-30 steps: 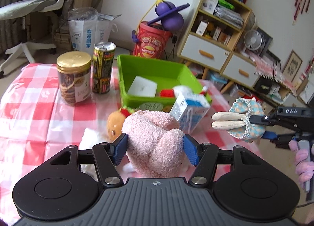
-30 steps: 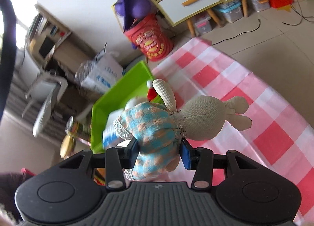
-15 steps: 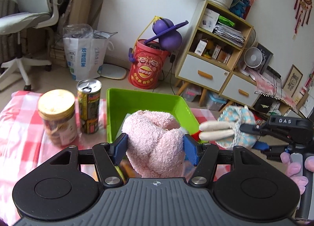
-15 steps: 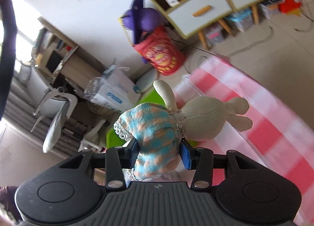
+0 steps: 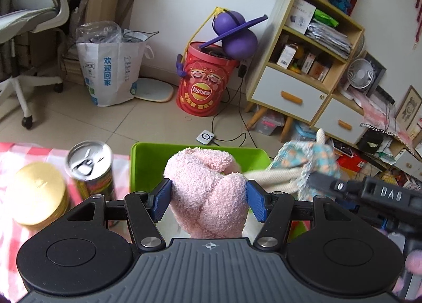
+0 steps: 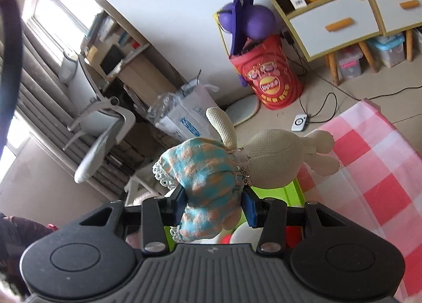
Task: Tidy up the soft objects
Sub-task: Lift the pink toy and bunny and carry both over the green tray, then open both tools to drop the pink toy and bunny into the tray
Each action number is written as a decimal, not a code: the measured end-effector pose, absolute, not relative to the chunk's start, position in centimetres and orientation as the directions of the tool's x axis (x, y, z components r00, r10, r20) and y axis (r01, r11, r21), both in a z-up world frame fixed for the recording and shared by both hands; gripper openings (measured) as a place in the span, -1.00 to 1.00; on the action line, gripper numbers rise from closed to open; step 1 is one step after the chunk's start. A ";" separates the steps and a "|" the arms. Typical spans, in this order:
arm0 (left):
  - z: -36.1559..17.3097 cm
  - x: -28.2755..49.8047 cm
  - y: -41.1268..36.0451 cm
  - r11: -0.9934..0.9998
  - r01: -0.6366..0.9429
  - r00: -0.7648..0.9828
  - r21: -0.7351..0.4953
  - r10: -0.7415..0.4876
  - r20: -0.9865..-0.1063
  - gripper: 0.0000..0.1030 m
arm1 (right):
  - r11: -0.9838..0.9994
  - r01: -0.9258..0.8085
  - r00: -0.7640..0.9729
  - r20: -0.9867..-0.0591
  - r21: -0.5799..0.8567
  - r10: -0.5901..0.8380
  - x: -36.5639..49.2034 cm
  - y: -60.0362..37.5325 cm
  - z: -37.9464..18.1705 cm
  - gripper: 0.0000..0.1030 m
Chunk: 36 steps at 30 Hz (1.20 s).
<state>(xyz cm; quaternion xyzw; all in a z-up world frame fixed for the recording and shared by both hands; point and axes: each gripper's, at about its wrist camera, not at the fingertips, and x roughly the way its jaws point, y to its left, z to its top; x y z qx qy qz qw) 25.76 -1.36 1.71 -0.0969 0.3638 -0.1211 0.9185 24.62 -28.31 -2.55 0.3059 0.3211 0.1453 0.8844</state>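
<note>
- The left gripper (image 5: 208, 201) squeezes a pink fluffy plush (image 5: 208, 192), carried above the green bin (image 5: 147, 160), presumably for dropping in.
- The right gripper (image 6: 213, 206) clamps a rabbit doll (image 6: 232, 166) by its checked dress, alongside, over the bin's edge.
- The drink can (image 5: 89, 168) and gold-lidded jar (image 5: 37, 195) stand beside the bin, being hard goods.

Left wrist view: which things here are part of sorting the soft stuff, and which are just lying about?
Part of the job:
- pink fluffy toy, clamped in the left tongs
- rabbit doll in a checked dress, clamped in the right tongs
- green bin

Just lying about:
- drink can
- gold-lidded jar
- red snack bucket on the floor
- white paper bag
</note>
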 end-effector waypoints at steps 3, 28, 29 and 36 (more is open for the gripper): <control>0.8 27.6 -1.9 0.958 0.146 0.702 -0.248 -0.277 -0.656 0.18 | 0.769 -0.075 0.738 -0.483 0.635 0.471 25.9 -28.4 -3.8 -0.68; -6.6 35.0 -4.7 0.966 0.123 0.605 -0.228 -0.255 -0.754 0.19 | 0.841 -0.074 0.661 -0.605 0.535 0.443 28.8 -27.6 -9.3 -0.71; -6.6 35.0 -4.7 0.965 0.126 0.606 -0.229 -0.257 -0.752 0.20 | 0.840 -0.075 0.661 -0.604 0.538 0.446 28.8 -27.6 -9.3 -0.71; -5.9 34.4 -4.8 0.965 0.150 0.630 -0.215 -0.261 -0.731 0.37 | 0.818 -0.077 0.666 -0.582 0.570 0.467 28.7 -27.8 -8.8 -0.63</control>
